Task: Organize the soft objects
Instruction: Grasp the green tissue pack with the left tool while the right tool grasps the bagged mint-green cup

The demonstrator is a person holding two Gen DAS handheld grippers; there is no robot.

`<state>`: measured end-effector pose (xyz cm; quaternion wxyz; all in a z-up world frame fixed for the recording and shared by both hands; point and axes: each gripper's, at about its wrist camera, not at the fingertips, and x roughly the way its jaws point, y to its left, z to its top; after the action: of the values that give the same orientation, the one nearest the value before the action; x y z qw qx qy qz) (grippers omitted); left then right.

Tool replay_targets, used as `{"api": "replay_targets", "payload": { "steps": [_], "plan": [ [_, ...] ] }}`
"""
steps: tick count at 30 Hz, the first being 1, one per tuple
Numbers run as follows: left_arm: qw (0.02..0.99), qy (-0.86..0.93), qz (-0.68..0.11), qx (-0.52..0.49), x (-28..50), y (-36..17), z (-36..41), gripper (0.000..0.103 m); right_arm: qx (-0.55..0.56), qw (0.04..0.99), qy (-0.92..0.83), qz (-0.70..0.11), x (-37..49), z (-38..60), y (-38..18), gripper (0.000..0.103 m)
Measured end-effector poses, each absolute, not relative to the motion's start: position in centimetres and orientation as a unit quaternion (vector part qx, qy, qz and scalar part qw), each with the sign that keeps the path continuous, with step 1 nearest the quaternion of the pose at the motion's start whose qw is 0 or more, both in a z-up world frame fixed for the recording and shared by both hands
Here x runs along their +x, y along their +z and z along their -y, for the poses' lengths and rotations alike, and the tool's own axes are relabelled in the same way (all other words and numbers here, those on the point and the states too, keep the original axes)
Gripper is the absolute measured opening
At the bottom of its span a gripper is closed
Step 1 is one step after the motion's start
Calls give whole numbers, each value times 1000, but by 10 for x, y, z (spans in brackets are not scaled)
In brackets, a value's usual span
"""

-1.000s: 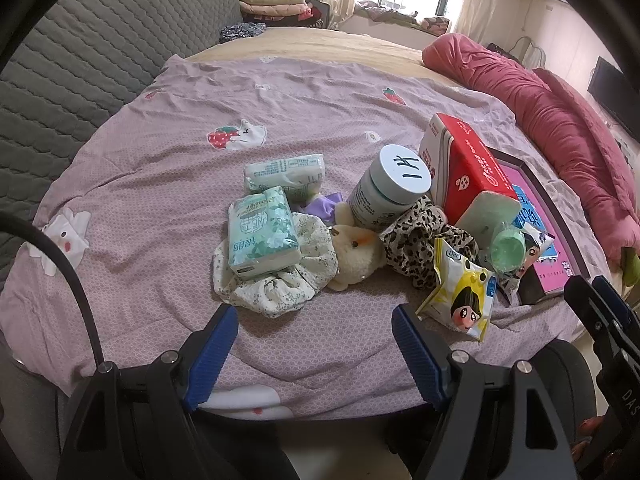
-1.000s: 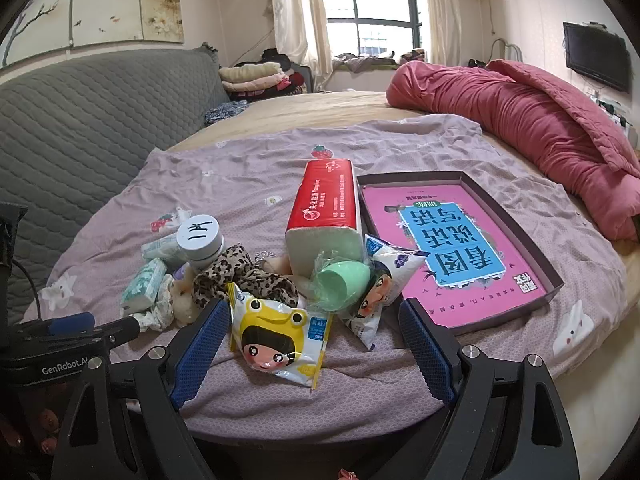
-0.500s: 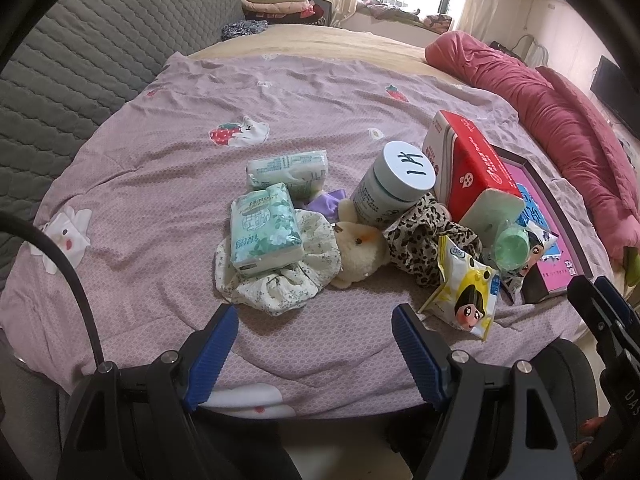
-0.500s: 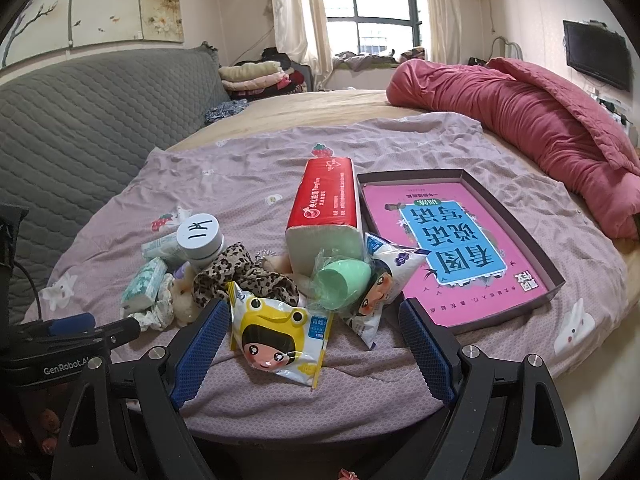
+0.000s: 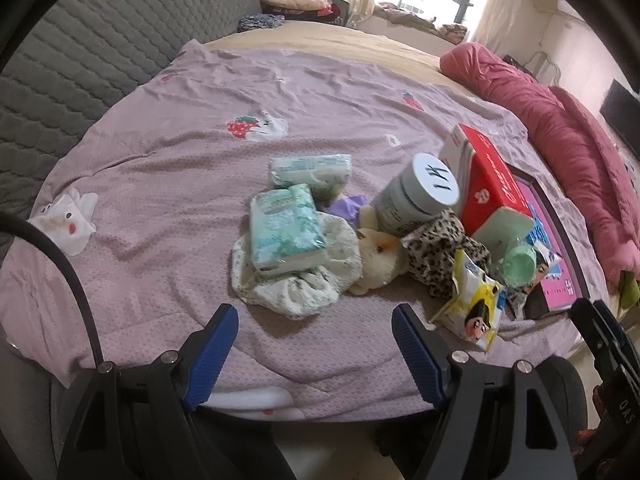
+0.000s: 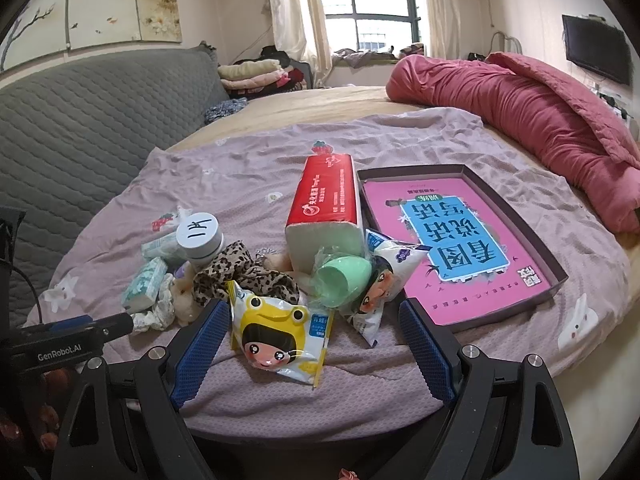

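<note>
A heap of small items lies on the purple bedspread (image 5: 168, 184). A green tissue pack (image 5: 284, 232) rests on a floral scrunchie (image 5: 304, 288); a second pack (image 5: 310, 170) lies behind. Beside them are a cream plush toy (image 5: 378, 258), a leopard scrunchie (image 5: 436, 252), a white-lidded jar (image 5: 420, 196) and a red tissue pack (image 6: 324, 208). A yellow cartoon snack bag (image 6: 280, 336) sits just ahead of my right gripper (image 6: 312, 320). My left gripper (image 5: 314, 324) hovers open before the floral scrunchie. Both grippers hold nothing.
A shallow box with a pink book (image 6: 452, 240) lies right of the heap. A green cup (image 6: 344, 280) and another snack bag (image 6: 380, 280) lean against the red pack. A red duvet (image 6: 540, 120) lies far right, a grey headboard (image 6: 80, 120) on the left.
The left wrist view has edged slightly forward and left, so the heap sits a little lower and nearer. The right gripper has barely moved. Nothing was grasped.
</note>
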<state>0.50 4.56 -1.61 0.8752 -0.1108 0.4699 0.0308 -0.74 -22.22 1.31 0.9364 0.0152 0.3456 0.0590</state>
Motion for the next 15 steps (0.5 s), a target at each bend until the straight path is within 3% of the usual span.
{"api": "replay_targets", "payload": {
  "steps": [15],
  "plan": [
    [857, 62, -473, -193, 51, -36, -100, 79, 47, 927, 66, -367, 8, 228, 4, 88]
  ]
}}
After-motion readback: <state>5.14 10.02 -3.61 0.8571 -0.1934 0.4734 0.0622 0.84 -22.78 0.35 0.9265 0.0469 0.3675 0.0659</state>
